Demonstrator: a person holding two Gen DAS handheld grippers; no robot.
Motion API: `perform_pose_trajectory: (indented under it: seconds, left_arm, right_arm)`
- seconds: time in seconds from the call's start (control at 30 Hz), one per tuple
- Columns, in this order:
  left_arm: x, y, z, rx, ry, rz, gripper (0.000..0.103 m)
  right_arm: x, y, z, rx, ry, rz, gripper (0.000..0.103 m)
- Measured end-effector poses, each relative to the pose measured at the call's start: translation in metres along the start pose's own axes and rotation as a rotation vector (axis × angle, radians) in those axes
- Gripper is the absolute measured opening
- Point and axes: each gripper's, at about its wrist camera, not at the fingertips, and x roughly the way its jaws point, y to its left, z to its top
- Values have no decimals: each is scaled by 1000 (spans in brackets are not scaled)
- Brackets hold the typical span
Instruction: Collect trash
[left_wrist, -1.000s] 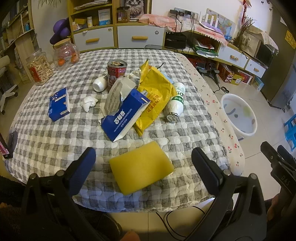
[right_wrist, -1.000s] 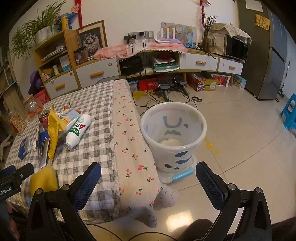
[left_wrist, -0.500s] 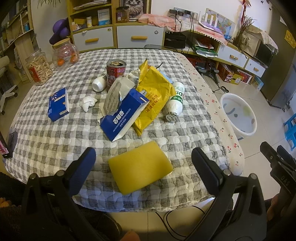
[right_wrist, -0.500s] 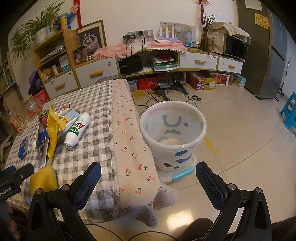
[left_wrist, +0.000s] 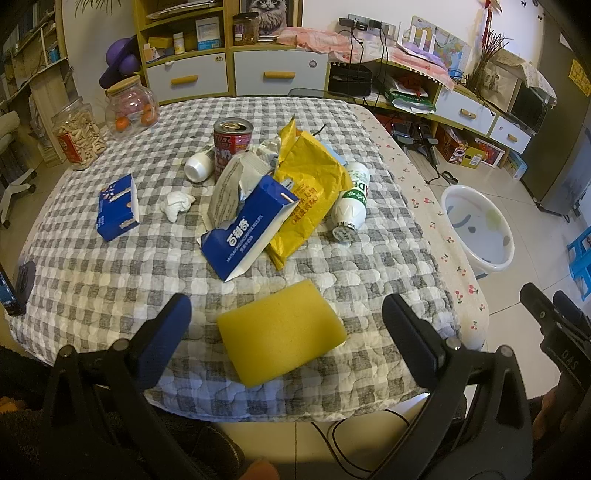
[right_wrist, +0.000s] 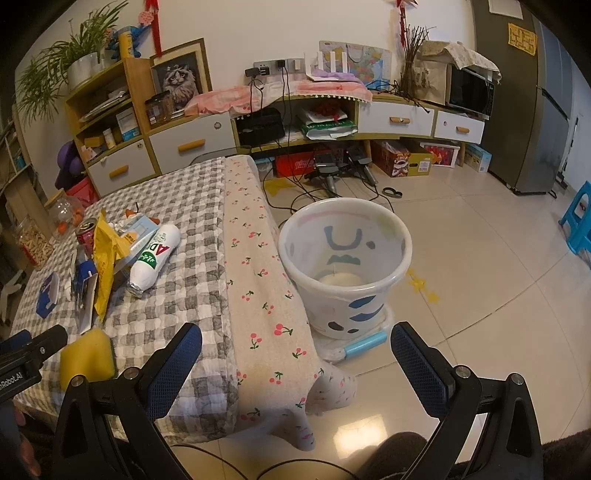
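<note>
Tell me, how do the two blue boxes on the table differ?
The bigger blue box is torn open and leans against the yellow bag in the pile; the small blue box looks closed and lies alone to the left. Both are blue with white print, on the checked tablecloth.

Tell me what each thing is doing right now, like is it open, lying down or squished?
Left gripper: open, holding nothing.
Right gripper: open, holding nothing.
Red drink can: upright, top opened.
White plastic bottle with green print: lying on its side.
Blue cardboard box: torn open, tipped over.
Yellow foil bag: crumpled, open.
White paper wad: scrunched up.
Yellow sponge: lying flat.
White plastic bin: upright, nearly empty.
</note>
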Motion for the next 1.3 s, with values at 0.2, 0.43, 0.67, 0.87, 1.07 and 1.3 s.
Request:
perform_pose_trajectory:
  seconds: [0.2, 0.43, 0.67, 0.87, 1.07, 1.3]
  left_arm:
    - [0, 1, 0, -1, 1, 0, 102]
    - [0, 1, -1, -2, 1, 0, 102]
    - [1, 4, -1, -5, 9, -1, 102]
    - [3, 5, 6, -7, 26, -16, 102]
    - [3, 8, 27, 0, 35, -61, 102]
    - [12, 25, 65, 9, 89, -42, 102]
  right_arm:
    - [0, -1, 0, 2, 3, -1, 103]
    - [0, 0, 2, 4, 4, -1, 103]
    - [0, -2, 3, 11, 11, 0, 103]
    - [2, -4, 10, 26, 41, 15, 103]
    - [11, 0, 29, -5, 144, 41, 103]
    - [27, 15, 63, -18, 226, 108, 103]
